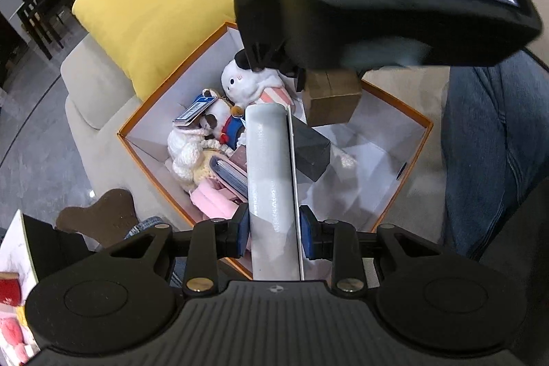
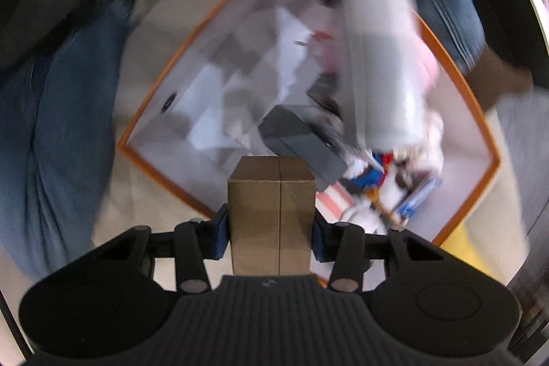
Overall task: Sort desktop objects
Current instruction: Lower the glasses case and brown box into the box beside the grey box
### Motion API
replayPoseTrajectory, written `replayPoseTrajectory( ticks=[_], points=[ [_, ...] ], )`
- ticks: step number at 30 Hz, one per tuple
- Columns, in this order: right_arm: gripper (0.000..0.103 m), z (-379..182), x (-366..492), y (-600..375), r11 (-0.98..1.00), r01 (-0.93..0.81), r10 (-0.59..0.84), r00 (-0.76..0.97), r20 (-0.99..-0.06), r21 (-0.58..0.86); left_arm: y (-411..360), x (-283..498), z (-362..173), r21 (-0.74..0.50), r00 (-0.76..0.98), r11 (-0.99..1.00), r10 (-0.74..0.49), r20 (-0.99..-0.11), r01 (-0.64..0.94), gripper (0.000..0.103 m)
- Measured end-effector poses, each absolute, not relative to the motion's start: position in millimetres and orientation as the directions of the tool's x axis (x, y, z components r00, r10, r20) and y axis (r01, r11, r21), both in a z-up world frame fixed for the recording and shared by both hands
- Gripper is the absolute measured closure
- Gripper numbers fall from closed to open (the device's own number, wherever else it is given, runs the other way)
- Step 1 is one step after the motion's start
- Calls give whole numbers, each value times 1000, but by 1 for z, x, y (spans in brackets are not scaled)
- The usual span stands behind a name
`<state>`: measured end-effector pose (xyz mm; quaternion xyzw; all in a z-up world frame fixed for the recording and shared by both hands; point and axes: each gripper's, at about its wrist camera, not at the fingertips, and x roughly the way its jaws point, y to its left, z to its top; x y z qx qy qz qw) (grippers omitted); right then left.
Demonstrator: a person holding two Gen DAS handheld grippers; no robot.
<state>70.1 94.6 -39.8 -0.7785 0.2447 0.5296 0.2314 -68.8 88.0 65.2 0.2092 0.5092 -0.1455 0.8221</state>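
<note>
Orange-rimmed storage box (image 1: 405,208) below center; left hand-held gripper (image 1: 274,230) clamping pale cylinder (image 1: 269,167), right hand-held gripper (image 2: 271,239) clamping cardboard box (image 2: 271,211), poised for dropping in.

Both claws, left (image 1: 274,227) and right (image 2: 271,230), point steeply down, each clamped.

Beige sofa (image 1: 89,84), yellow cushion (image 1: 161,2), grey glossy floor (image 1: 31,160), dark dining chairs (image 1: 41,2)
</note>
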Motion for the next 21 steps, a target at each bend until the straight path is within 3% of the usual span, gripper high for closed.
replayPoseTrajectory(
  ticks=[8,14,21],
  points=[
    [56,-59,54,70,-968,-251,-102,406,-908,-3,92,-61,58,195,429,855,-36,-902,482,69],
    [56,-72,60,64,-991,-130,-74,402,-913,23,95,-66,53,222,440,820,-40,-897,527,70],
    [56,-75,68,60,-991,-136,-40,348,-937,-8,88,-72,51,247,453,784,-49,-890,570,70]
  ],
)
